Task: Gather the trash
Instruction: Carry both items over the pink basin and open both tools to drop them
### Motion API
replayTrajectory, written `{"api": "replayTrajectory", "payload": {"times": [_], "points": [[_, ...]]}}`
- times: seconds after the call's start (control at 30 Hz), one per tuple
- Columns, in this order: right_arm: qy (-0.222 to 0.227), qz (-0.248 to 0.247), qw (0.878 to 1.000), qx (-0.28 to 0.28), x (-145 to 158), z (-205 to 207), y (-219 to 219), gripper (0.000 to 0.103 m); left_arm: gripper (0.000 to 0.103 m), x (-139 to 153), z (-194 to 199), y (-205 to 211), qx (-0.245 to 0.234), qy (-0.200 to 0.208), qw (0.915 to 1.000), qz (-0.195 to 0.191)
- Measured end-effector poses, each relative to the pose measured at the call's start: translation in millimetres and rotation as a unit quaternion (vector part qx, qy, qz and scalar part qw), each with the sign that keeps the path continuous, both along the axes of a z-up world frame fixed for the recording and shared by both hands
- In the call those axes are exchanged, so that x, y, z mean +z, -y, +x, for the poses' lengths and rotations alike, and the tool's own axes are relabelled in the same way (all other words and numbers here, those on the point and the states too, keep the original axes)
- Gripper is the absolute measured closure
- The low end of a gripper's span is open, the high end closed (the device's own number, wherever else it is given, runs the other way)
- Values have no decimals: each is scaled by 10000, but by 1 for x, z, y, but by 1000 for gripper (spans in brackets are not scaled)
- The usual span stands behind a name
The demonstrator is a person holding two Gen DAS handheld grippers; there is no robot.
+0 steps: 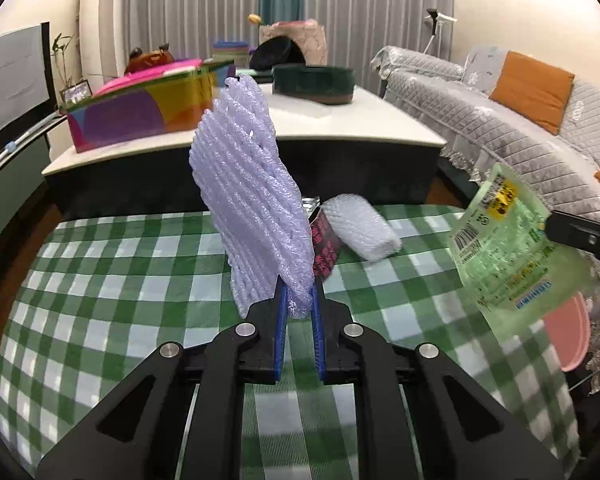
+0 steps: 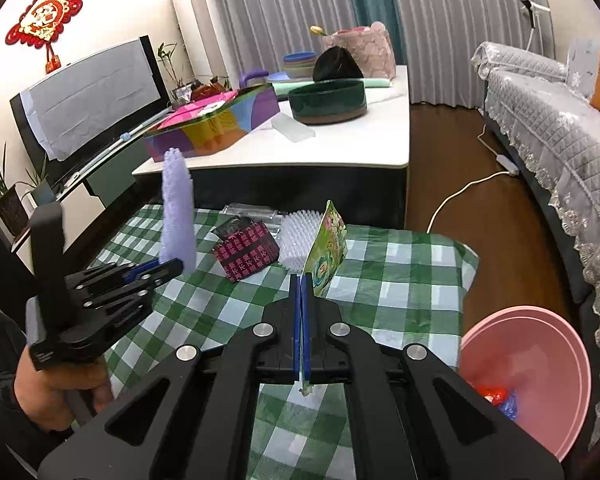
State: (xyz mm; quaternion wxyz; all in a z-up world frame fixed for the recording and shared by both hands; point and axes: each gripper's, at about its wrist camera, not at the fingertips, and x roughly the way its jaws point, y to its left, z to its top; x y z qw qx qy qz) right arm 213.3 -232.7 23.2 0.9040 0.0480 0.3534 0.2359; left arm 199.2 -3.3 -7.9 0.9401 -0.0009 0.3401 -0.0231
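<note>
My left gripper (image 1: 300, 292) is shut on the lower end of a lavender foam net (image 1: 252, 200), which stands upright above the green checked cloth (image 1: 120, 280). The right wrist view shows the same foam net (image 2: 176, 208) rising from the left gripper (image 2: 172, 268), which a hand (image 2: 56, 392) holds. My right gripper (image 2: 302, 280) is shut on a green snack wrapper (image 2: 328, 248), which also hangs at the right edge of the left wrist view as a green wrapper (image 1: 508, 248). On the cloth lie a dark box with pink print (image 2: 246, 250) and a white foam net (image 2: 300, 240).
A pink basin (image 2: 540, 360) sits on the floor right of the cloth, with red and blue scraps inside. A clear plastic tray (image 2: 252, 212) lies at the cloth's far edge. Behind stands a white coffee table (image 2: 340, 152) with boxes and bowls. A grey sofa (image 2: 560, 128) lines the right.
</note>
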Motion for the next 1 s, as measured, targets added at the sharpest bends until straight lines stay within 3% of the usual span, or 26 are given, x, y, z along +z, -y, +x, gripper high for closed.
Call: {"api": "replayTrajectory", "payload": {"times": [0.17,0.53,0.83,1.0], "points": [[117,-83,9998,-115,15,-20,7,102,92,21,-31,4,-213,151,9994,-244],[411,-309,9972,-549,45,-60,31,102,92,33,-75,31,-799,170,9952,-548],[600,-526,9939,-755,67,-71,73,102,92,32,-85,71,-1308,151,9901,-491],[652,-470,9910,-1073,62,-72,106,102,92,29,-88,91,-1536,109,9868,-493]]}}
